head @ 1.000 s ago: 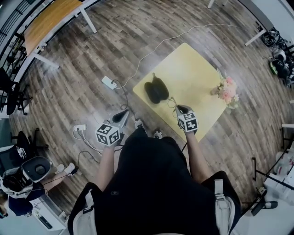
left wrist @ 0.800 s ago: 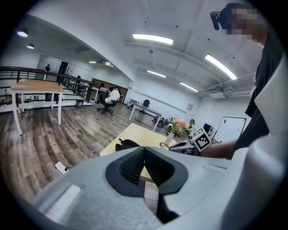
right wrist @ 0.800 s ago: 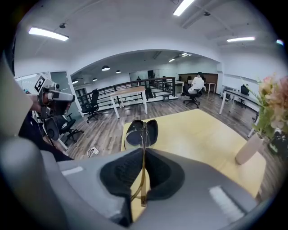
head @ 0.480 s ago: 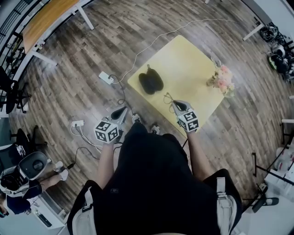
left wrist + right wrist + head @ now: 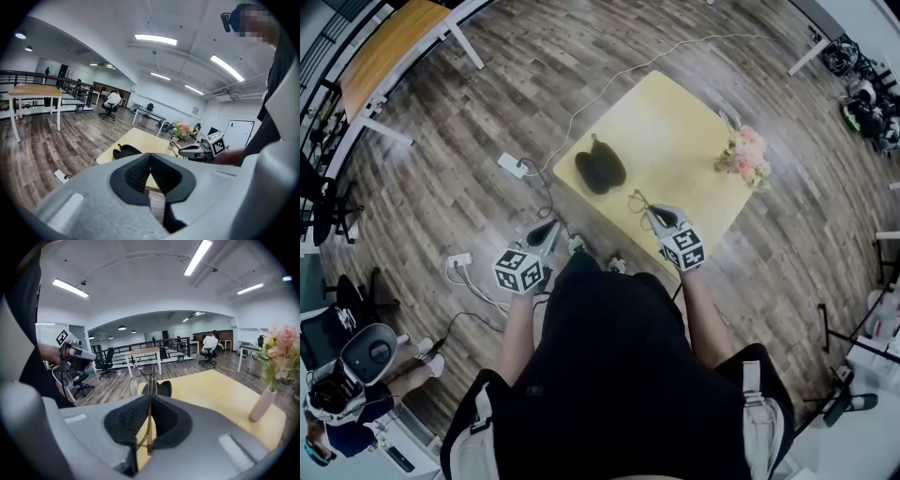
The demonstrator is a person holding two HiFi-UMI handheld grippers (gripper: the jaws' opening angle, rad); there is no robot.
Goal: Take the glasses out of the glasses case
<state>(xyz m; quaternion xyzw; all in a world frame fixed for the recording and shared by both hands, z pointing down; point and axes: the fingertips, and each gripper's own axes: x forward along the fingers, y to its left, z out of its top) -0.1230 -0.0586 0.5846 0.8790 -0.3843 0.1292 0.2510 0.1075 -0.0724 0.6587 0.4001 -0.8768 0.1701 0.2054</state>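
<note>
our right tongs (image 5: 654,217) pinch the glasses (image 5: 637,201) mid-frame, near the case (image 5: 600,167) on the bench (image 5: 675,112); our left tongs (image 5: 547,229) are pressed together.

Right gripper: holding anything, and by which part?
Yes: the right gripper is shut on the glasses, pinching the thin gold frame, apparently at the temple; a lens sticks out past the jaws.

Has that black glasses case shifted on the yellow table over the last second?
No. The glasses case lies in the same spot near the left edge of the yellow table. Only the head camera's view shifted.
</note>
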